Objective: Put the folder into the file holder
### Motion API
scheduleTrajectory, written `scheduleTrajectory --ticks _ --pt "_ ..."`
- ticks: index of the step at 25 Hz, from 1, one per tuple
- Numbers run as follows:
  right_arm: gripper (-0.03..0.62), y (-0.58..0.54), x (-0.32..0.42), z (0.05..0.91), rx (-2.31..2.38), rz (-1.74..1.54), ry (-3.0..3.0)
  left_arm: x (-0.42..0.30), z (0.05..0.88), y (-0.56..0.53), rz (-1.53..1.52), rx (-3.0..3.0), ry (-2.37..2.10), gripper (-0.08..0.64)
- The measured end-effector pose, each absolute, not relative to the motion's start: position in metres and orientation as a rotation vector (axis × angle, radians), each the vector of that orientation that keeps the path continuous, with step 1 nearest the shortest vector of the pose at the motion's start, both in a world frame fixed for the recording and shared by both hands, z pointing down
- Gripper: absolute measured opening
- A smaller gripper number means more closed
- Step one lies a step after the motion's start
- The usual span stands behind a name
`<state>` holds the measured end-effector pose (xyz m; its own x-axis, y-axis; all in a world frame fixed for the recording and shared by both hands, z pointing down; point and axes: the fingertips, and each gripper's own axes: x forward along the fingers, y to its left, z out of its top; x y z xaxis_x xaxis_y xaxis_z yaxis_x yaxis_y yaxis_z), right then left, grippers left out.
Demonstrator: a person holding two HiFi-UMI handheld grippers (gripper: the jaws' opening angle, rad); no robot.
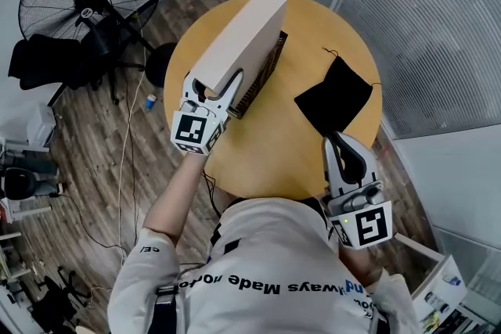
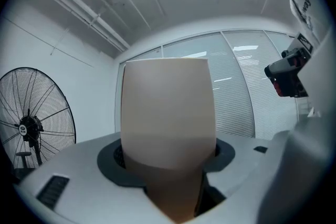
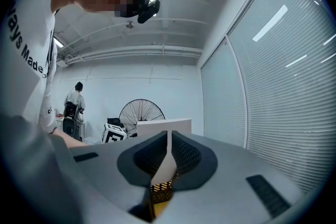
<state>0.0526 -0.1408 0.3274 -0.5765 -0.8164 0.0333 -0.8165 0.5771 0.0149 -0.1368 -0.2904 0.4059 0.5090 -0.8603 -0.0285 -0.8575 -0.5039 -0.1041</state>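
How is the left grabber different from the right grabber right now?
The left gripper is clamped on the beige folder, while the right gripper holds nothing. The left gripper's jaws stand wide apart with the thick folder between them; the right gripper's jaws are closed together at the tips. Both grippers are white and grey, and each carries a cube with black square markers.

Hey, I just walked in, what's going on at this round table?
A person is working with a handheld gripper in each hand. The left gripper is clamped on the end of a thick beige folder, holding it at the black mesh file holder on the round wooden table. Whether the folder is fully seated can't be told. The right gripper is shut and empty, near a black cloth.
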Motion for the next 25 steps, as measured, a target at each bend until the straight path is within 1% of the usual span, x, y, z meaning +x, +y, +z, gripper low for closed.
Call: scheduleTrajectory --ticks 25 --pt "0.048 -0.141 0.052 0.328 1.425 0.002 -2.753 -0.136 0.441 -0.301 -0.079 -2.667 1.525 0.285"
